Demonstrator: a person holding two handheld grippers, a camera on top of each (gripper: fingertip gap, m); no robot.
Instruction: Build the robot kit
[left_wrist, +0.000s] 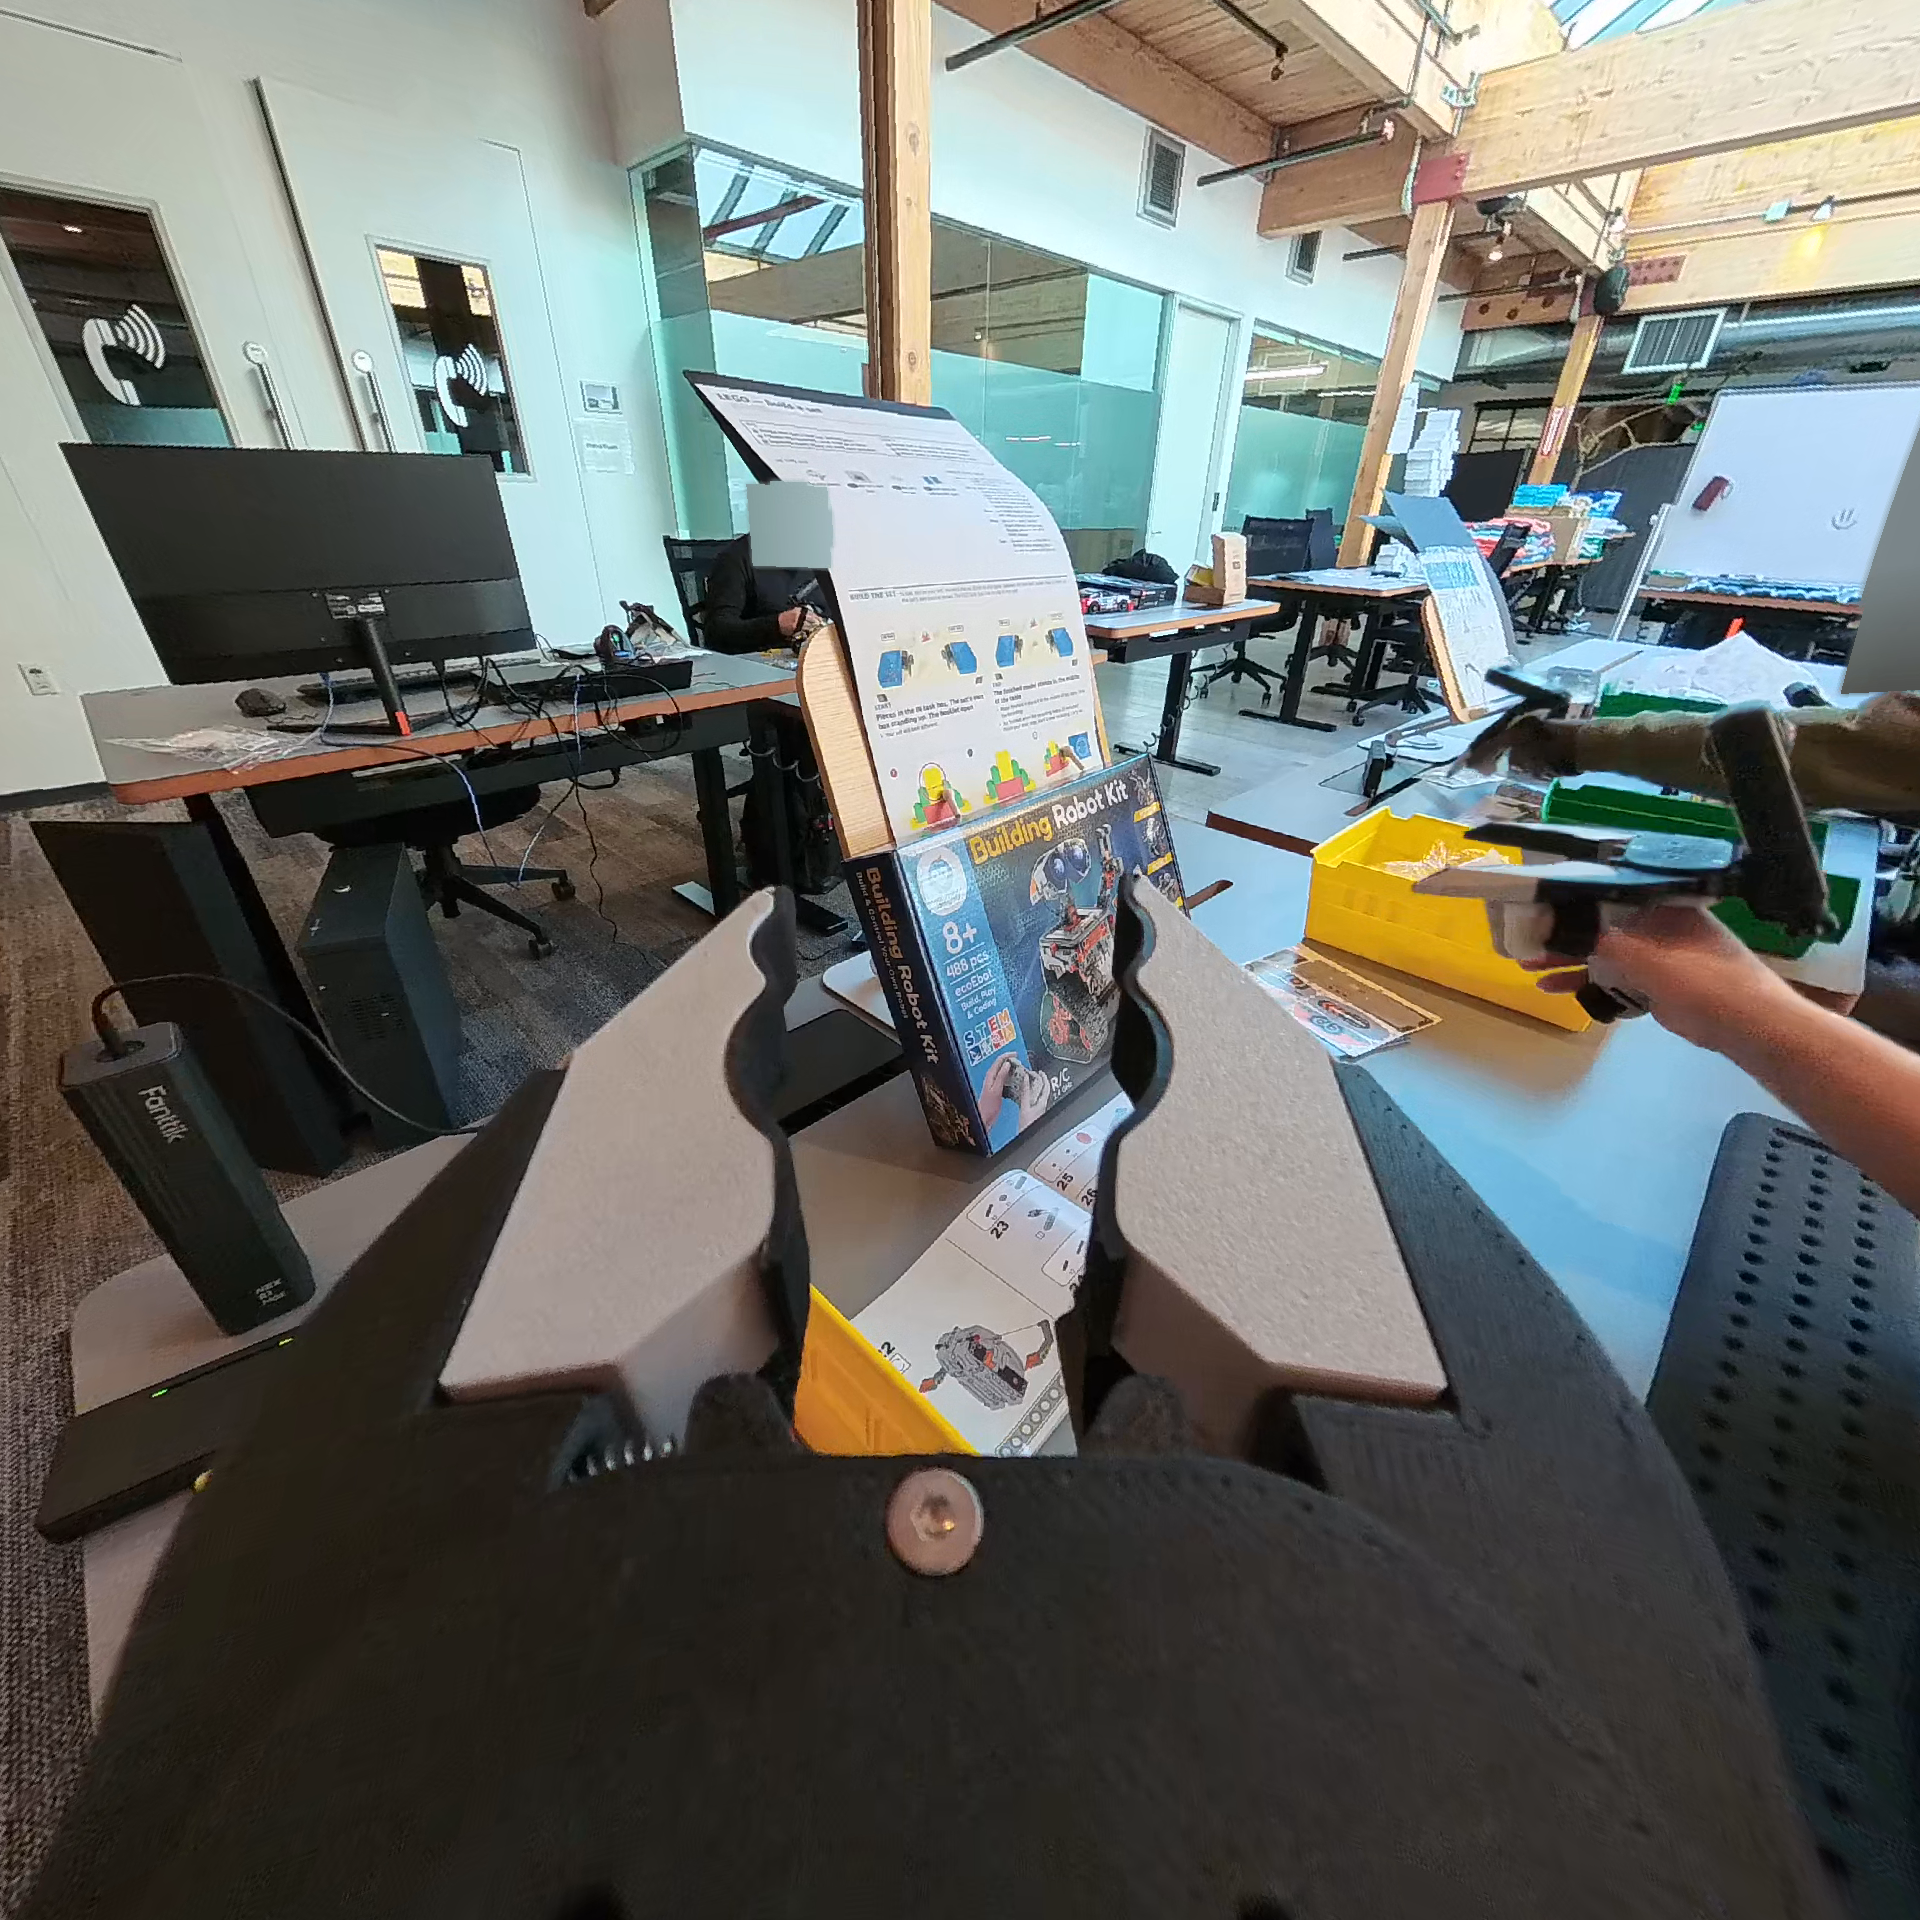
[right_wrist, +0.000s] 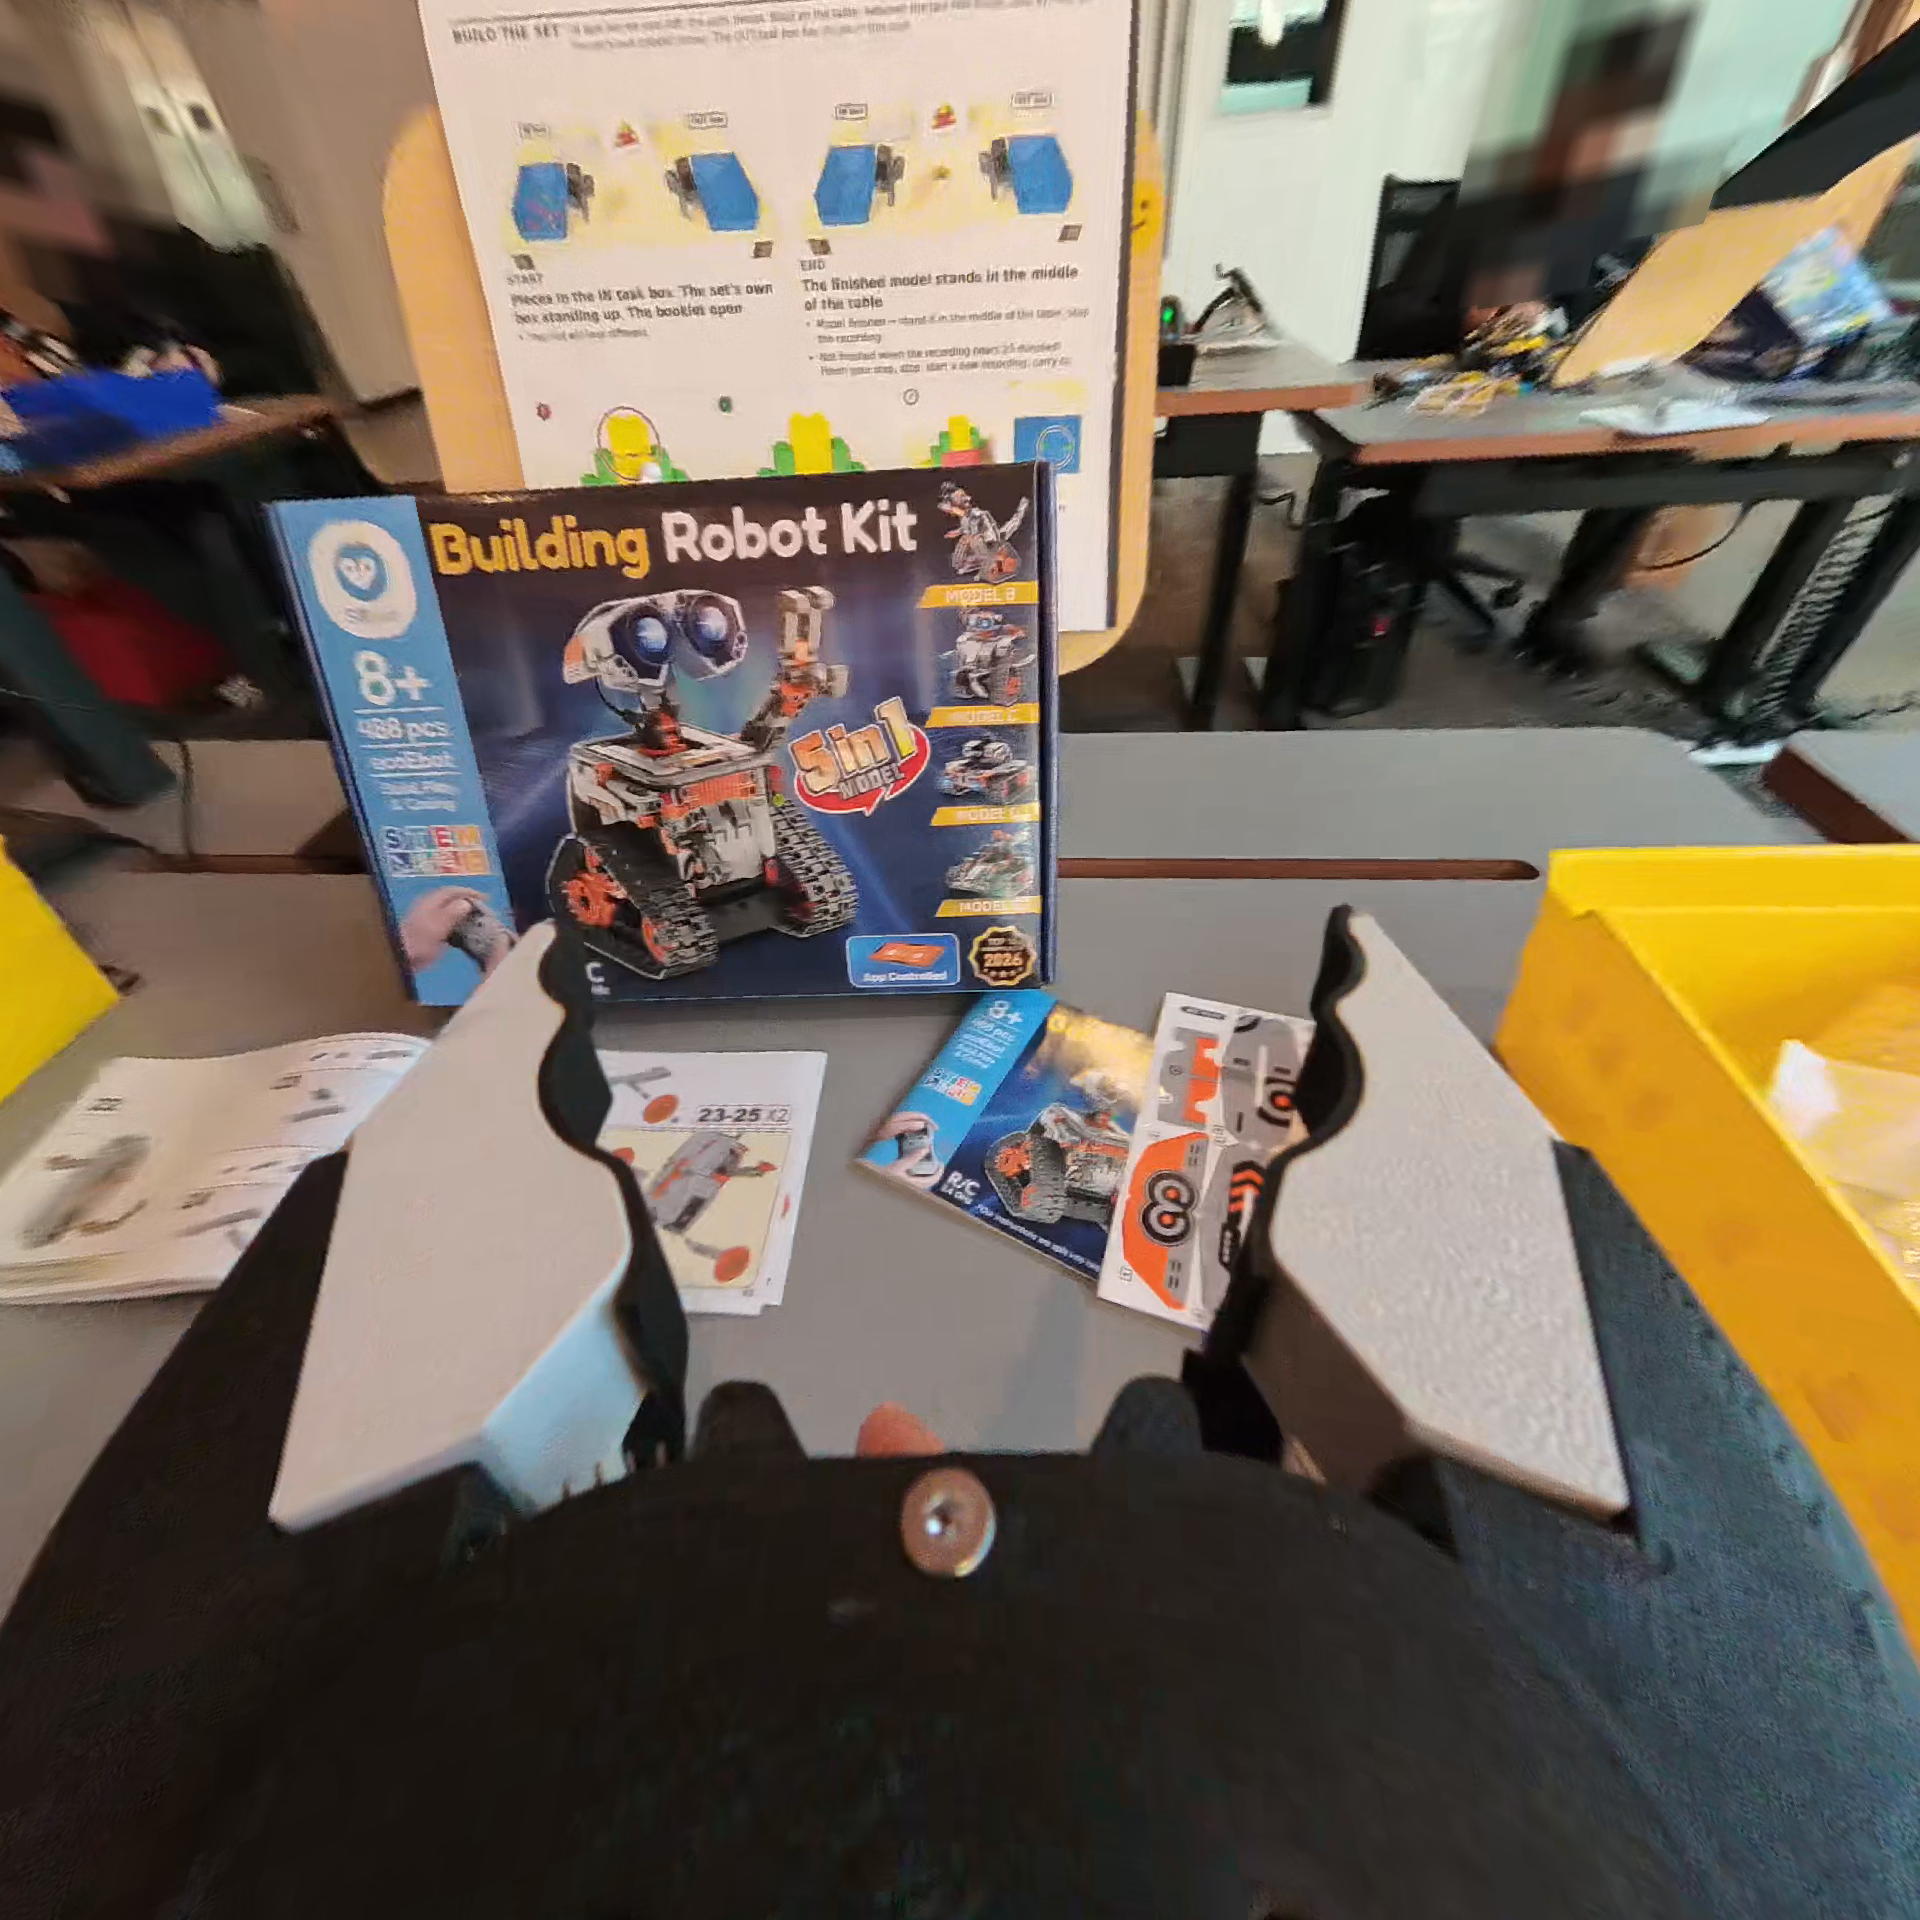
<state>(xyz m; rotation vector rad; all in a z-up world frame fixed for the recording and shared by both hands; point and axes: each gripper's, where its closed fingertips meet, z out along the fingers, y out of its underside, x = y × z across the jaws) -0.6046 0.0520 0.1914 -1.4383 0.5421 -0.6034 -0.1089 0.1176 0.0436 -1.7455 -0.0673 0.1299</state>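
Note:
A blue robot kit box (right_wrist: 686, 738) stands upright on the grey table (right_wrist: 1299, 821); it also shows in the left wrist view (left_wrist: 1023, 956). My right gripper (right_wrist: 945, 945) is open and empty, held above the table in front of the box. Below it lie an open instruction booklet (right_wrist: 177, 1164), a loose instruction sheet (right_wrist: 727, 1174), a small blue booklet (right_wrist: 1018, 1132) and a sticker sheet (right_wrist: 1195, 1153). My left gripper (left_wrist: 951, 904) is open and empty, held above a yellow bin (left_wrist: 862, 1392) and the instruction pages (left_wrist: 997, 1309). The right gripper also shows in the left wrist view (left_wrist: 1455, 862), held by a hand.
A yellow bin (right_wrist: 1714, 1101) with clear bags sits at the right; it also shows in the left wrist view (left_wrist: 1392, 904). A printed sheet on a wooden stand (left_wrist: 935, 613) rises behind the box. A black power bank (left_wrist: 182, 1174), a black mesh chair back (left_wrist: 1787, 1351), desks and a monitor (left_wrist: 301, 551) surround.

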